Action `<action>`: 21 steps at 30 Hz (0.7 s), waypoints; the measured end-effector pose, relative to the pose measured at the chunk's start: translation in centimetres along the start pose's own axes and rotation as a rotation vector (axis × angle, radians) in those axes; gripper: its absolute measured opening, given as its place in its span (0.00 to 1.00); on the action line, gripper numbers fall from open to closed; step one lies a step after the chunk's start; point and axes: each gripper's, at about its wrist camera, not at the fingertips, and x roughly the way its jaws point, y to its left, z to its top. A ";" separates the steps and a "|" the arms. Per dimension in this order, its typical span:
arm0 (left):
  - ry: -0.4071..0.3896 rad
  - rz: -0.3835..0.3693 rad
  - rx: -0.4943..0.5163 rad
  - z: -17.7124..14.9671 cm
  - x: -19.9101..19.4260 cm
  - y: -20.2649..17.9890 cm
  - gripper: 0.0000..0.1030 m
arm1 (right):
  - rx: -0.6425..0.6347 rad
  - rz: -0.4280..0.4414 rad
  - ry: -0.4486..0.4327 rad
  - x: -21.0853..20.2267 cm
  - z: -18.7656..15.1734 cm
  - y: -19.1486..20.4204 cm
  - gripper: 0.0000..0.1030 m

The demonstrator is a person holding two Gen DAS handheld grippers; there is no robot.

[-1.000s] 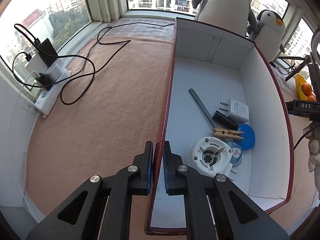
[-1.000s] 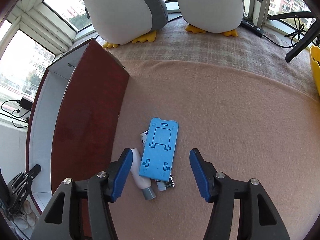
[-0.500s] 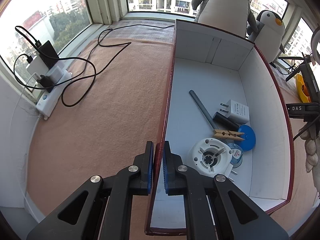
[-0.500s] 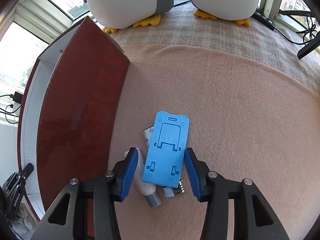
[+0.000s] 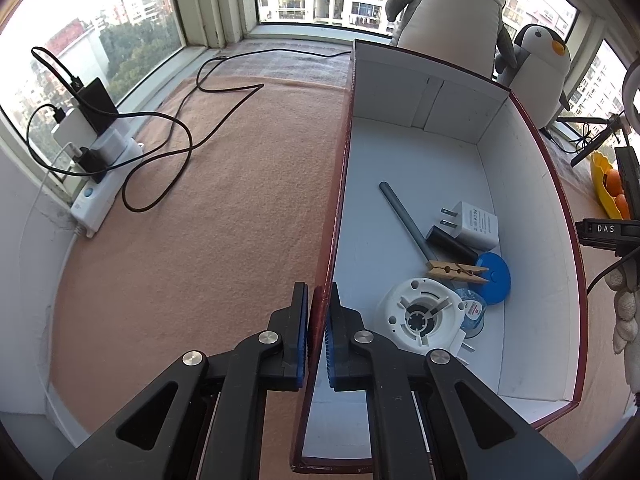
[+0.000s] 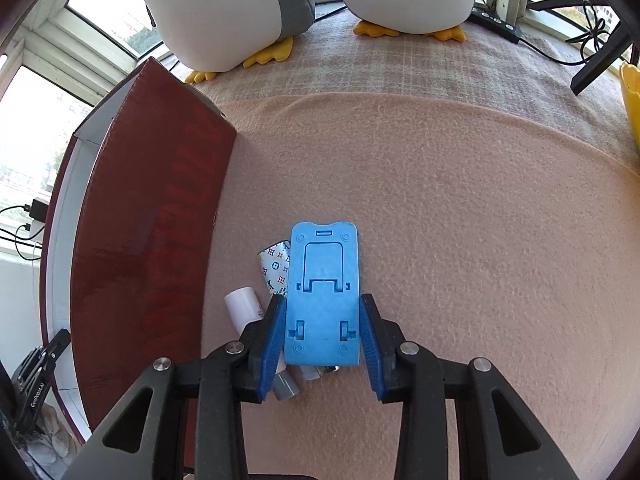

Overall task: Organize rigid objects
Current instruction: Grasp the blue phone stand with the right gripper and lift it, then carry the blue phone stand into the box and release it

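Since the earlier frame the right gripper (image 6: 322, 336) has come down over the blue phone stand (image 6: 322, 296), and its fingers (image 6: 274, 340), which stood wide of it on both sides, now flank the stand's long edges and are closing, the pads looking at or just shy of contact. That stand lies flat on the pink blanket, just beside the box's outer wall, at about 12 o'clock from the gripper. It looks like thin, stiff moulded plastic: light, unlikely to bend or break, but smooth-edged, so I judge a squeeze across the lower half of its width, where the fingers sit, to be the sound hold. It rests partly on a small white tube (image 6: 244, 306) at 10 o'clock, a patterned wrapper (image 6: 274, 264) at 11 o'clock, and some small bits under its near end, so it may rock or drag them along. Across the box, the left gripper (image 5: 316, 328) is pinched narrow on the red-edged side wall of the cardboard box (image 5: 340, 200), steadying it; a charger plug (image 5: 478, 224) and a clothespin (image 5: 456, 270) already lie inside.
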 end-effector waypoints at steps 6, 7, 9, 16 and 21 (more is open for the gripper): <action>-0.006 -0.002 0.000 0.1 0.0 0.0 0.06 | -0.028 -0.015 -0.058 -3.0 -1.1 -0.2 0.32; -0.006 -0.002 0.000 0.0 0.0 0.0 0.06 | -0.037 -0.020 -0.074 -3.6 -1.3 -0.1 0.32; -0.006 -0.003 -0.002 0.1 0.0 0.0 0.06 | -0.061 -0.029 -0.107 -4.9 -1.8 0.5 0.32; -0.010 -0.002 -0.004 0.0 0.0 0.0 0.06 | -0.175 -0.015 -0.217 -9.1 -2.5 4.6 0.32; -0.014 -0.001 -0.003 0.0 0.0 -0.1 0.05 | -0.273 0.013 -0.276 -10.9 -2.5 9.1 0.32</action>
